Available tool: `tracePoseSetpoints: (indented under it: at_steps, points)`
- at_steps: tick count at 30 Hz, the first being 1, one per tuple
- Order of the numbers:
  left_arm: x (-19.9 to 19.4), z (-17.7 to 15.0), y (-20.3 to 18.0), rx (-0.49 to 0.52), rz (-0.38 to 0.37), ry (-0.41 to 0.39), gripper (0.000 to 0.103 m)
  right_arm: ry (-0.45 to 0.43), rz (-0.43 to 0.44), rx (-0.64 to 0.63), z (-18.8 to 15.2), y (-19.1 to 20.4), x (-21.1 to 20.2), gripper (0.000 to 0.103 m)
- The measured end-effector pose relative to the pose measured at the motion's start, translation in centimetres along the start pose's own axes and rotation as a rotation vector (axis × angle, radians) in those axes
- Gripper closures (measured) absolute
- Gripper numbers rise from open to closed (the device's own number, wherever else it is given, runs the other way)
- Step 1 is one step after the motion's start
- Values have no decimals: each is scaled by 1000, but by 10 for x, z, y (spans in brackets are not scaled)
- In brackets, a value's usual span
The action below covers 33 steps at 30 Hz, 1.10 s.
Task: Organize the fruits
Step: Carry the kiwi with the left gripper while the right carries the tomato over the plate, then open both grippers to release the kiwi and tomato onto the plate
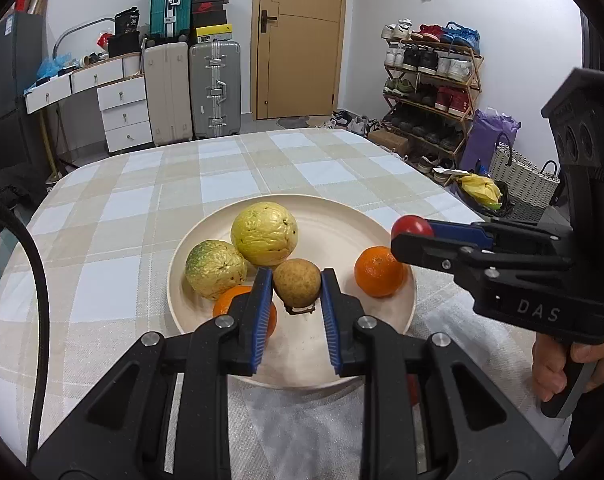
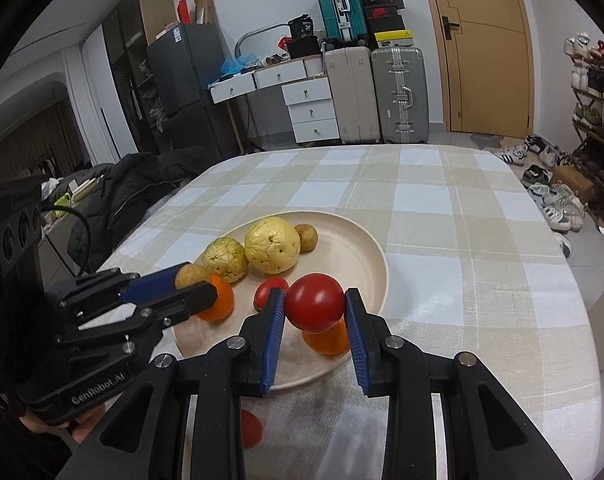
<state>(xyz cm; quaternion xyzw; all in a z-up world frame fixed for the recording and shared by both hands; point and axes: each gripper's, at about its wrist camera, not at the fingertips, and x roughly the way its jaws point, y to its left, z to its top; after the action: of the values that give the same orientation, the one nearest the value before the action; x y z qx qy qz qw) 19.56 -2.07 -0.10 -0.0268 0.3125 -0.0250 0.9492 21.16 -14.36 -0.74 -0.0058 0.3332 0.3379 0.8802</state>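
Closest to the cameras, a red fruit [image 2: 251, 429] lies on the checked cloth of the table [image 2: 482, 264], just short of the plate and half hidden under the gripper frame. It is too blurred to name, but it looks like one piece not yet gathered.

Next, the left hand-held gripper [image 1: 296, 276] is clenched on a small brown fruit [image 1: 297, 285], its blue pads pressing both sides. It holds the fruit over the near part of the plate [image 1: 342, 216], probably to set it down in the free space there. The right hand-held gripper [image 2: 315, 294] grasps a tomato [image 2: 316, 307] the same way, just above the plate's near right edge and over an orange [image 2: 329, 342]. Carrying one piece in each gripper lets both go onto the plate in a single trip.

The plate sits near the table's front edge, within easy reach, and serves as the gathering spot. The fruit on it is clustered to the left and back, which leaves the right side bare.

Counted from near to far:
- Two oranges, the second [image 2: 219, 300] on the left.
- A second tomato [image 2: 270, 291] on the plate.
- Two wrinkled yellow-green fruits [image 2: 225, 260] [image 2: 272, 245], touching each other.
- A second brown fruit [image 2: 307, 237] at the back, against the larger yellow one.

That makes six pieces on the plate, two held and one on the cloth.
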Motion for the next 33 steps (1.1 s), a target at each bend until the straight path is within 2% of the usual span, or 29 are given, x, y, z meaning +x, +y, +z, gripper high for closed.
tracePoseSetpoints:
  at_steps: [19,21,23,25,27,29,30,32,33]
  points:
    - [28,1,-4,8,-2,58,81,34,-35,17,9,-7,26,72]
    - [28,0,-3,3,9,59,81,37,-24,21,10,-7,25,65]
    - [27,-1,-1,-8,4,59,81,9,-25,28,11,-8,19,53]
    - [25,-1,1,-15,-7,59,80,-6,-26,32,11,-9,12,52]
    - [21,-2,2,-15,-5,56,72,-11,-37,25,12,-10,7,51]
    - [16,-2,4,-18,-5,45,55,-11,-51,17,11,-11,3,48]
    - [12,-3,5,-21,-5,36,50,-11,-54,19,10,-13,0,47]
    - [3,-4,10,-31,5,22,29,-16,-51,28,8,-15,-6,32]
    - [-1,-4,12,-36,4,13,25,-21,-45,34,6,-16,-10,28]
